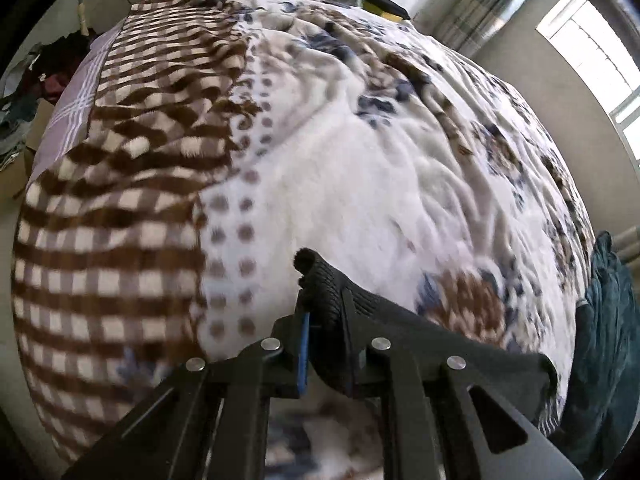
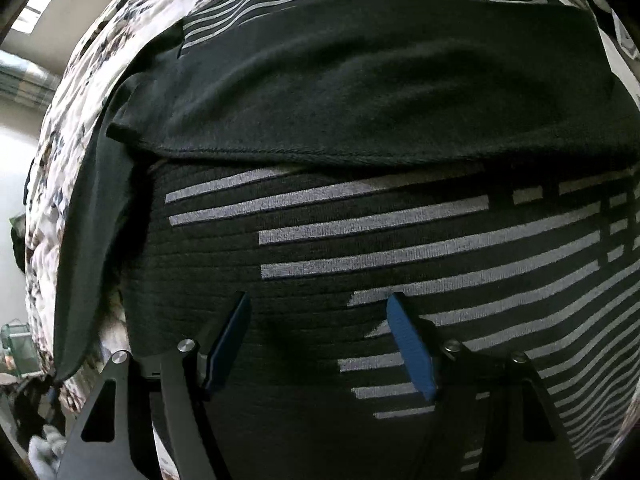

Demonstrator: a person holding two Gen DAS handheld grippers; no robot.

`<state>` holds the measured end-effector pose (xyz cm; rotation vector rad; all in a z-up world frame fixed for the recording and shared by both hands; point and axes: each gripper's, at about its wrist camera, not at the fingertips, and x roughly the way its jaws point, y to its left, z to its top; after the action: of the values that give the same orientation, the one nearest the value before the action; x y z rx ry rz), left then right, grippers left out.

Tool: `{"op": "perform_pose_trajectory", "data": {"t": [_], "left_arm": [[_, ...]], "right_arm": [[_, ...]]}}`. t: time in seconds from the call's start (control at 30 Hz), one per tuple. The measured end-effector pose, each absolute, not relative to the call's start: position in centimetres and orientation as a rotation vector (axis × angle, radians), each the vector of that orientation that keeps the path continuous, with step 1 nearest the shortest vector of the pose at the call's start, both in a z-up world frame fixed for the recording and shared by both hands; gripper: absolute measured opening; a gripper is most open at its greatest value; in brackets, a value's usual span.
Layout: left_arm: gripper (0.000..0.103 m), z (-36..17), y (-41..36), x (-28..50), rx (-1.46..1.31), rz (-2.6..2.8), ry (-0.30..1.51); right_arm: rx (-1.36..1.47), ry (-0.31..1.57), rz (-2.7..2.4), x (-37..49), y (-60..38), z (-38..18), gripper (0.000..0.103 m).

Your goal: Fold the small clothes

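Two hand-held grippers at work: left hand-held gripper (image 1: 326,312) clamped on a corner of the black sweater (image 2: 360,240), right hand-held gripper (image 2: 320,340) wide open, empty, directly over it. Sweater spread on the bed (image 1: 360,168), stripes running crosswise; right nearer the body.

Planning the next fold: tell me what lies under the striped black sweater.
The floral blanket shows past the sweater along its left edge. A folded black part lies on top. Anything directly beneath is covered.
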<state>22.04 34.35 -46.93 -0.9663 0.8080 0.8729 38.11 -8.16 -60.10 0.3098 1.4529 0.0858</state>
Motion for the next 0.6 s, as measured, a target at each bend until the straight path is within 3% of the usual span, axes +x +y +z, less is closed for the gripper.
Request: {"op": "perform_pose_trajectory", "data": {"t": [0.2, 0.3, 0.4, 0.47, 0.53, 0.6], "left_arm": [[0.021, -51.8, 36.8, 18.5, -1.271, 0.774, 0.730], [0.031, -52.2, 36.2, 17.0, -1.328, 0.747, 0.703], [0.047, -52.2, 35.4, 17.1, -1.337, 0.732, 0.689], [0.072, -52.2, 35.4, 18.4, -1.336, 0.743, 0.673], [0.080, -52.1, 35.5, 20.3, -1.294, 0.777, 0.703], [0.080, -51.6, 35.3, 22.7, -1.175, 0.837, 0.789]], "right_arm": [[0.299, 1.478, 0.090, 38.6, -7.6, -60.0, 0.072], [0.300, 1.495, 0.102, 38.9, -7.6, -60.0, 0.072], [0.283, 1.505, 0.108, 39.1, -7.5, -60.3, 0.072], [0.269, 1.507, 0.104, 39.0, -7.3, -60.5, 0.072], [0.259, 1.506, 0.095, 38.9, -7.1, -60.4, 0.072], [0.276, 1.501, 0.082, 39.0, -6.8, -60.3, 0.072]]}}
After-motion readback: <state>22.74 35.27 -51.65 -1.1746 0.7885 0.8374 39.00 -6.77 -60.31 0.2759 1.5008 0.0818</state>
